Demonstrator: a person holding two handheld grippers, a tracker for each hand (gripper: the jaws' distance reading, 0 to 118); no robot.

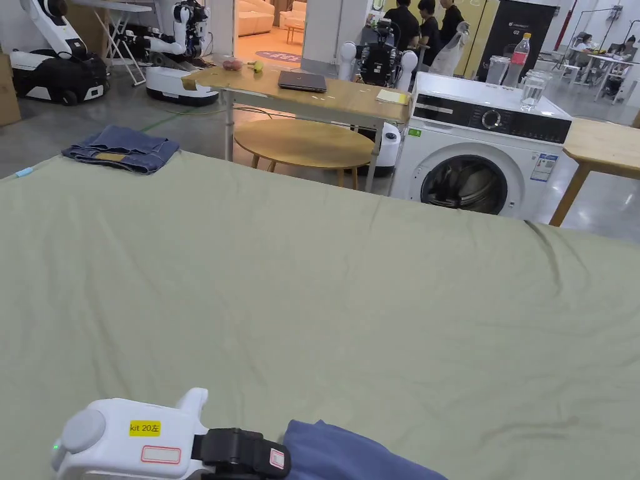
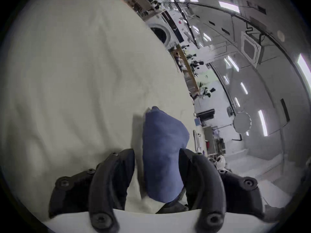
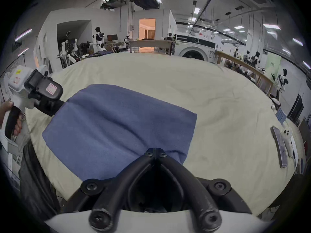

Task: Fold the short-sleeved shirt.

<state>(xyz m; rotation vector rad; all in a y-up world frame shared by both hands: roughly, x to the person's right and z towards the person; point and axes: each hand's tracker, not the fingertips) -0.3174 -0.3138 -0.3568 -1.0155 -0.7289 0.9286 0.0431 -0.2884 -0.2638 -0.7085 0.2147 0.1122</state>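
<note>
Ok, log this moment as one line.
shirt: blue, on sheet | left gripper: jaws apart around corner | right gripper: shut on edge | jeans: far corner

The scene is lit evenly and brightly from above by ceiling light strips, seen as white glare bars in both gripper views. Warmer orange light is cast from a doorway at the far wall. A soft shadow is thrown beside the blue shirt onto the pale sheet. Strong fisheye bending and dark vignetted corners are seen in both gripper views, and the left one is smeared with blur. The head view is sharp and undistorted.
</note>
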